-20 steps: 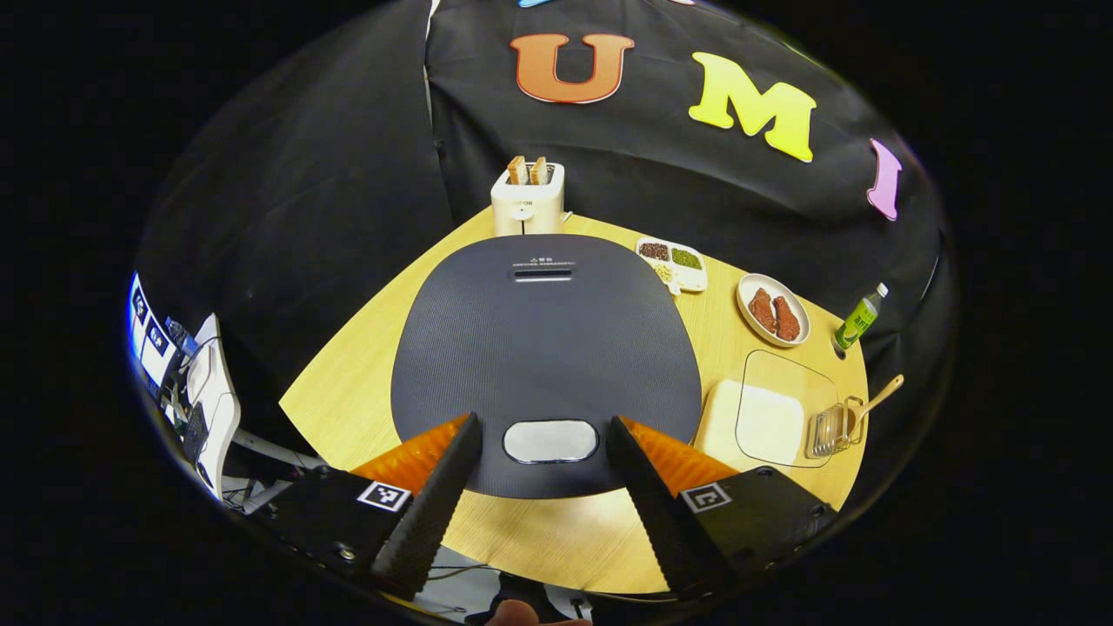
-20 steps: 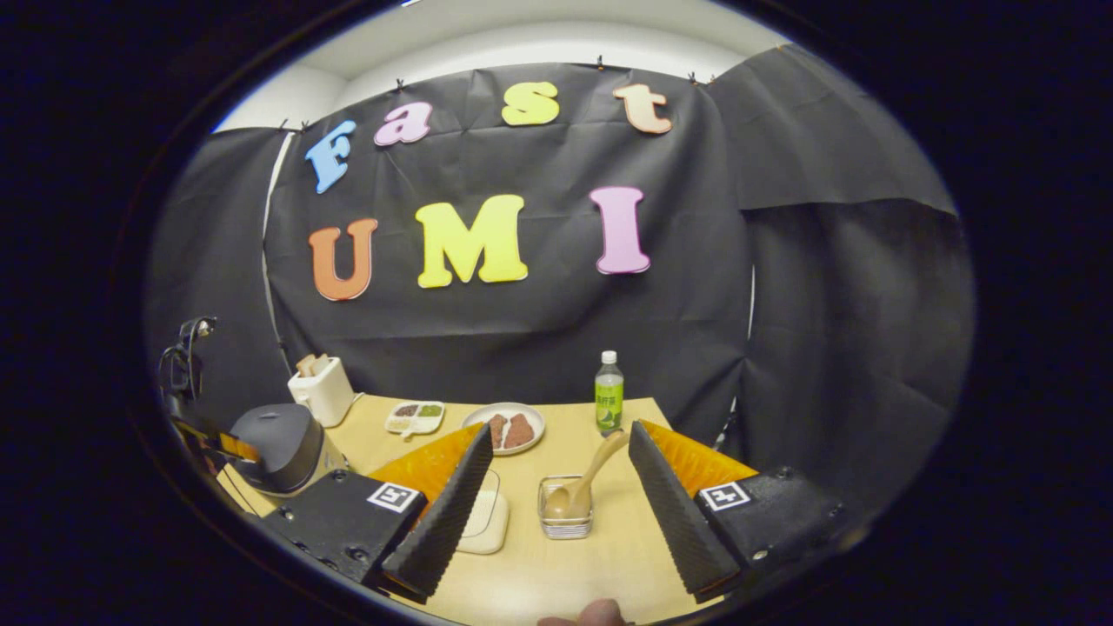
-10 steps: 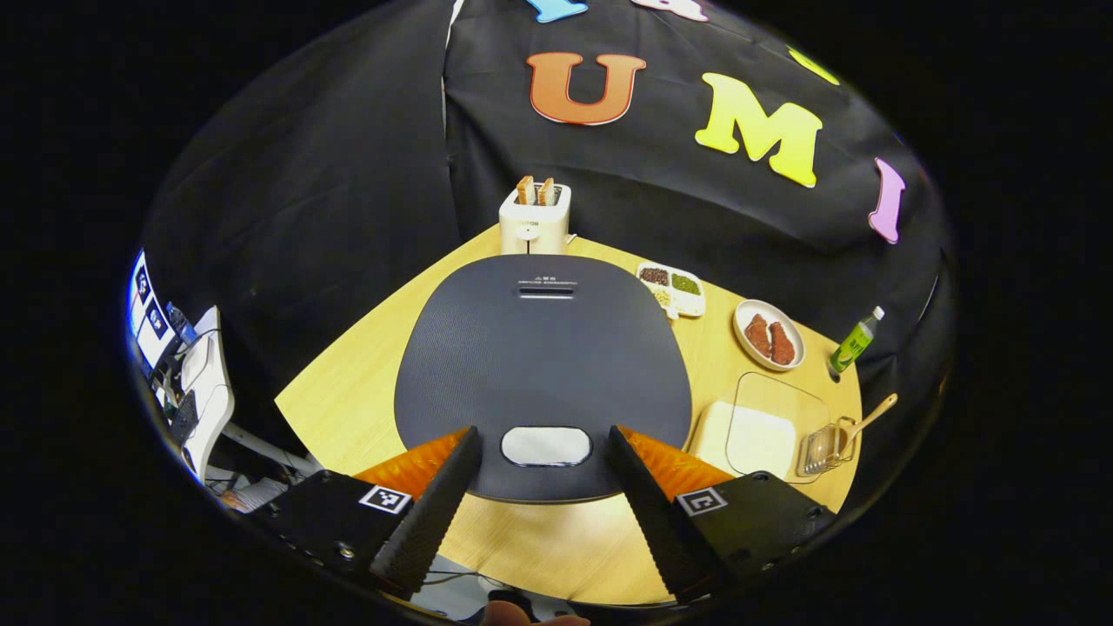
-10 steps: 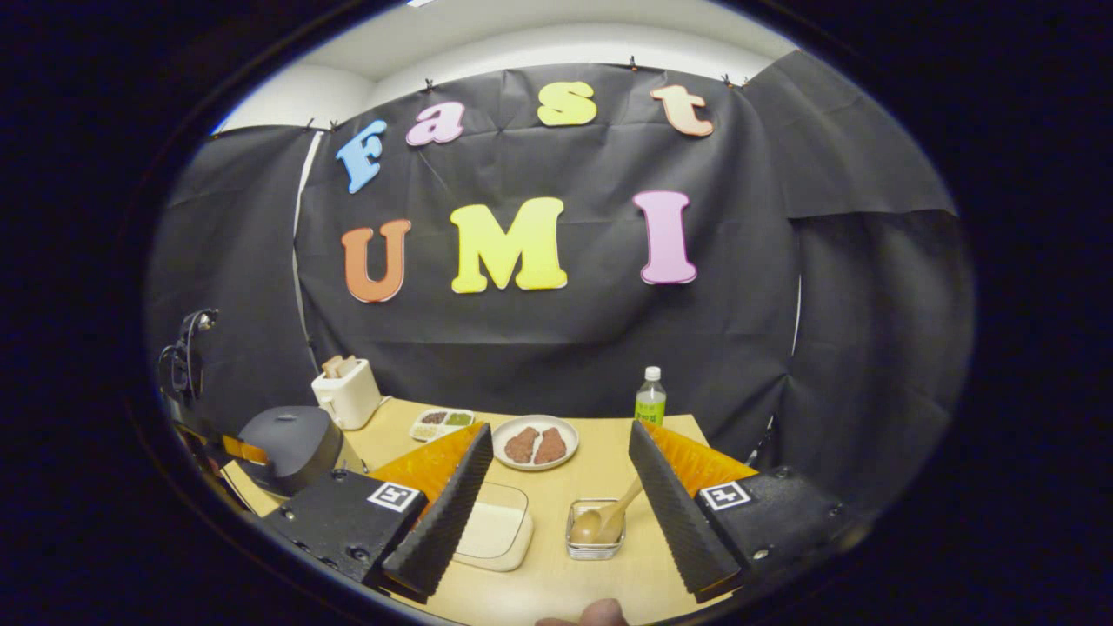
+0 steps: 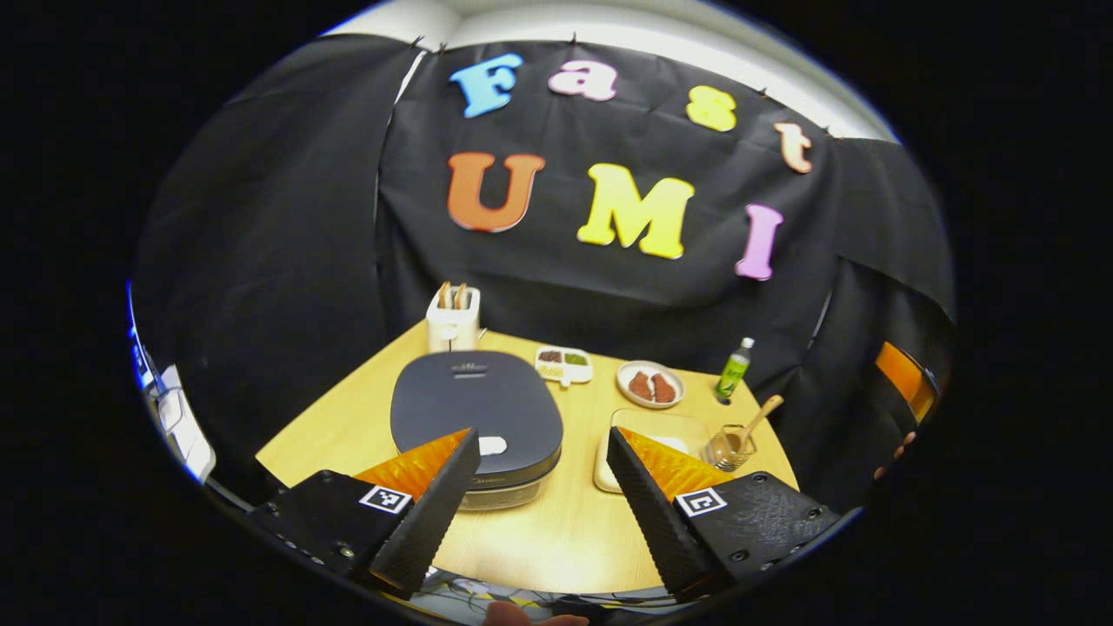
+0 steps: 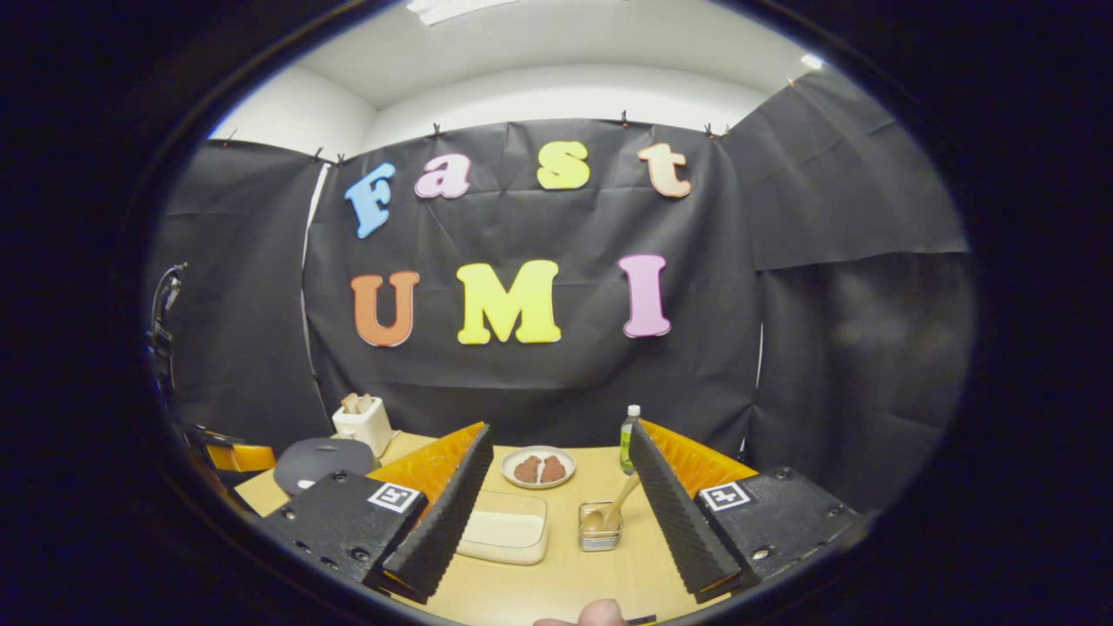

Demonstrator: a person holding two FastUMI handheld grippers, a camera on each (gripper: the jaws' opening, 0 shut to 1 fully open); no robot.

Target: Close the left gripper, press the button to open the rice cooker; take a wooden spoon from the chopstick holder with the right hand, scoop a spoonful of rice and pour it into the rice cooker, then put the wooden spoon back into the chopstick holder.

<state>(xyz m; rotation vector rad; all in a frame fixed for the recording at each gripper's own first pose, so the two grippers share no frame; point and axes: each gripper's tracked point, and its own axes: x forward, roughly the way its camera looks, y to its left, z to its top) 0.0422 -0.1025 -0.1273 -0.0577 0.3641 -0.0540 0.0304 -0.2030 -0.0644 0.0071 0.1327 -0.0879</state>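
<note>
The dark rice cooker (image 5: 474, 413) stands on the wooden table with its lid down and a pale button (image 5: 492, 445) at its front edge. My left gripper (image 5: 541, 439) hovers open in front of it, well back from the lid, holding nothing. A clear container of rice (image 5: 639, 430) sits right of the cooker. Beside that, the chopstick holder (image 5: 726, 448) holds the wooden spoon (image 5: 761, 413). My right gripper (image 6: 561, 432) is open and empty, back from the table edge. The holder (image 6: 600, 529) with the spoon (image 6: 619, 504) lies between its fingers, farther off, with the rice container (image 6: 504, 530) to the left and the cooker (image 6: 317, 456) far left.
Along the table's back stand a white toaster (image 5: 452, 317), a divided dish of beans (image 5: 563, 365), a plate of meat (image 5: 649, 387) and a green bottle (image 5: 733, 369). The toaster (image 6: 365, 423), plate (image 6: 539, 468) and bottle (image 6: 629, 435) also line the wall in the right gripper view.
My left gripper has pulled back and tilted up from just above the cooker's button. The right gripper has also drawn back and up. Both have stayed open.
</note>
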